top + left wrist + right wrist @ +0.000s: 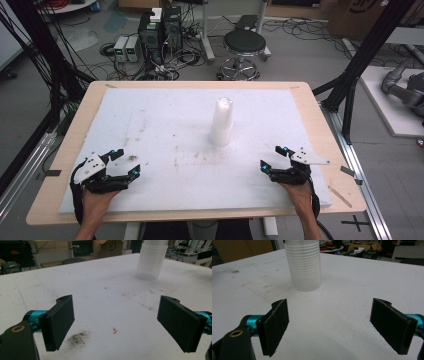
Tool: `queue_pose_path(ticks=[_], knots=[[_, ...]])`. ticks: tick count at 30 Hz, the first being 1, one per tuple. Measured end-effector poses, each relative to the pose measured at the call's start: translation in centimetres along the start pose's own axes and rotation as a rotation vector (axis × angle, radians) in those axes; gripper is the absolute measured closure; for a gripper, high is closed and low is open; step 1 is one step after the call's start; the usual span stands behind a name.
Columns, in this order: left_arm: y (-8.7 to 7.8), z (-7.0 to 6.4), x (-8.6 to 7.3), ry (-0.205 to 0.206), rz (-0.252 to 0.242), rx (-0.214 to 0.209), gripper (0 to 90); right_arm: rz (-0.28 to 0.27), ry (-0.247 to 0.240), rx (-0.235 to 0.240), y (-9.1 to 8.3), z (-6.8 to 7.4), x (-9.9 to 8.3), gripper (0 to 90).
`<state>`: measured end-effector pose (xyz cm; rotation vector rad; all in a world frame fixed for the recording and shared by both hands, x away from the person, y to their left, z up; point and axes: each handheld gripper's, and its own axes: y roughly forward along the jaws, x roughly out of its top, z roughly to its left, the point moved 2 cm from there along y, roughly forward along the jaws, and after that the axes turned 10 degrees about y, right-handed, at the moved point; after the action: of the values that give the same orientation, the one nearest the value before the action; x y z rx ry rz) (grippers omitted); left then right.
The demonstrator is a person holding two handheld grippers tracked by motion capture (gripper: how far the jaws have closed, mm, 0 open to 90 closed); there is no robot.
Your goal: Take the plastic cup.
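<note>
high view shows the person's two hands at the near edge of the counter (45, 197), each holding a gripper over the white foam sheet (165, 115) that covers most of the wooden top. the left gripper (126, 162) sits toward the near left corner, its jaws spread wide and holding nothing, with a dark smudge (133, 158) on the sheet between them. the right gripper (272, 158) sits toward the near right, its jaws likewise wide apart and empty. both point inward and forward toward the middle of the sheet. left gripper view shows the dark smudge (78, 338) and a small reddish speck (114, 330) on the sheet just ahead of the jaws, with more brownish marks farther on. the stack of translucent plastic cups (221, 122) stands upright, mouth down, near the centre of the sheet, well apart from both grippers and a little nearer the right one. in the left gripper view the stack (151, 260) is far off to the upper right; in the right gripper view it (304, 267) is closer, ahead and left of centre, ribbed with nested rims. beyond the counter, on the floor, stand a round black stool (244, 45) and computer towers (159, 32) amid tangled cables.
</note>
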<state>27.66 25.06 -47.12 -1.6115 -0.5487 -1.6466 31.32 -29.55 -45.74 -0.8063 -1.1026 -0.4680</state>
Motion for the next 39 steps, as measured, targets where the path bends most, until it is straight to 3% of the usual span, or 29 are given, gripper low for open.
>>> queue_pose_path(ticks=[6, 12, 22, 30, 32, 35, 36, 39], knots=[[0.0, 0.0, 0.0, 0.005, 0.003, 0.001, 14.2, 0.015, 0.016, 0.011, 0.1, -0.2, 0.1, 15.4], [0.1, -0.1, 0.0, 0.008, 0.010, -0.001, 14.2, 0.017, -0.005, 0.012, 0.1, 0.0, 0.0, 15.4], [0.1, 0.0, 0.0, 0.003, 0.016, -0.010, 14.2, 0.035, 0.003, 0.043, 0.2, -0.5, 0.5, 15.4], [0.2, 0.0, 0.0, 0.004, 0.020, -0.012, 14.1, 0.037, -0.002, 0.121, -0.5, -0.7, 4.7, 15.4], [0.2, 0.0, 0.1, 0.005, 0.024, -0.012, 14.2, 0.056, -0.025, 0.153, -0.3, -0.6, 6.7, 15.4], [0.3, 0.1, 0.1, 0.000, 0.027, -0.014, 14.2, 0.073, -0.045, 0.173, -0.1, -0.5, 8.0, 15.4], [0.3, 0.1, 0.1, 0.000, 0.029, -0.016, 14.2, 0.088, -0.069, 0.194, 0.2, -0.3, 9.4, 15.4], [0.3, 0.1, 0.1, -0.004, 0.030, -0.019, 14.2, 0.108, -0.090, 0.211, 0.6, -0.1, 10.6, 15.4]])
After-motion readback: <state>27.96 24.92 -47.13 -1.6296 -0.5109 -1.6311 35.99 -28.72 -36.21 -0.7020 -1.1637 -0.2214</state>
